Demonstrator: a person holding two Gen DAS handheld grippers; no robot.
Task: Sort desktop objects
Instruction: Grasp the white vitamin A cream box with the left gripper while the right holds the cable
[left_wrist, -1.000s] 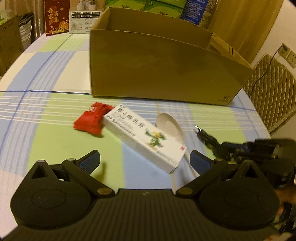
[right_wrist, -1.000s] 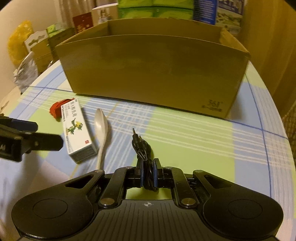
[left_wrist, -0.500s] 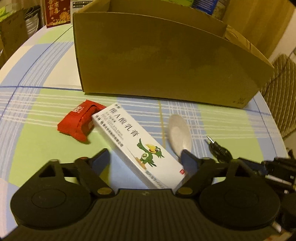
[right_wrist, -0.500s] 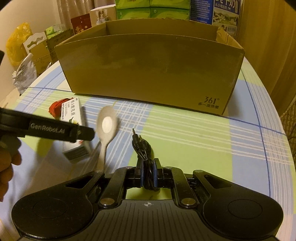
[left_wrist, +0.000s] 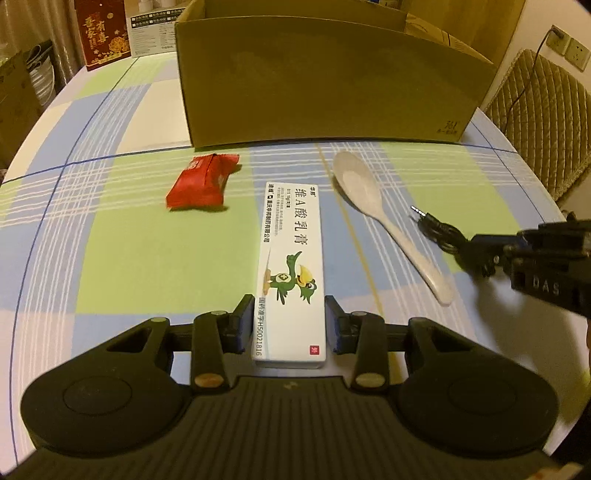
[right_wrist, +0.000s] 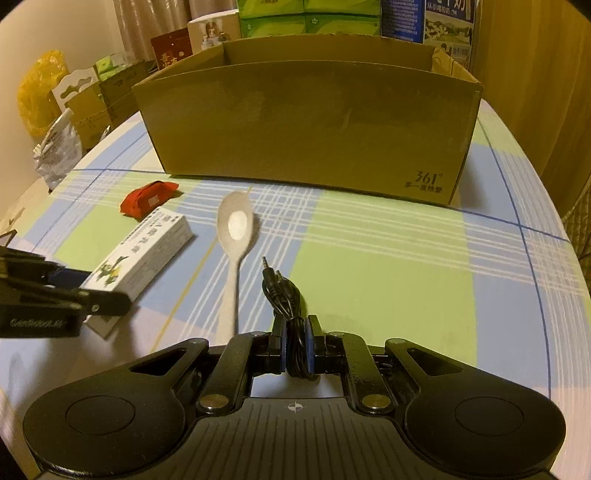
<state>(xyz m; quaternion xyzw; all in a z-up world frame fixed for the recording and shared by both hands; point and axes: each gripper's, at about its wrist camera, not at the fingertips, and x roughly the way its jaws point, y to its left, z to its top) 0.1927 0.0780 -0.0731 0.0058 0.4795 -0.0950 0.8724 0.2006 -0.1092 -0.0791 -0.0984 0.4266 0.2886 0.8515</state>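
Open tablecloth (right_wrist: 388, 280) right of spoon (right_wrist: 236, 236) — cardboard box (right_wrist: 306, 125) wall ahead.

light: dim, warm | table (left_wrist: 110, 258): checked cloth | chair (left_wrist: 535, 110): quilted | wall socket (left_wrist: 576, 50) | curtains (right_wrist: 524, 74)

My black left gripper (left_wrist: 290, 325), blue-padded, frames a white rectangular carton (left_wrist: 290, 273) printed with black characters and a green bird. Beside it lie a red crinkled foil packet (left_wrist: 201, 181) and a pale off-white spoon (left_wrist: 373, 206). A black coiled cable (right_wrist: 284, 295) crosses the green, blue and white plaid tablecloth (right_wrist: 388, 280). The cardboard box (right_wrist: 310, 125) is plain brown.
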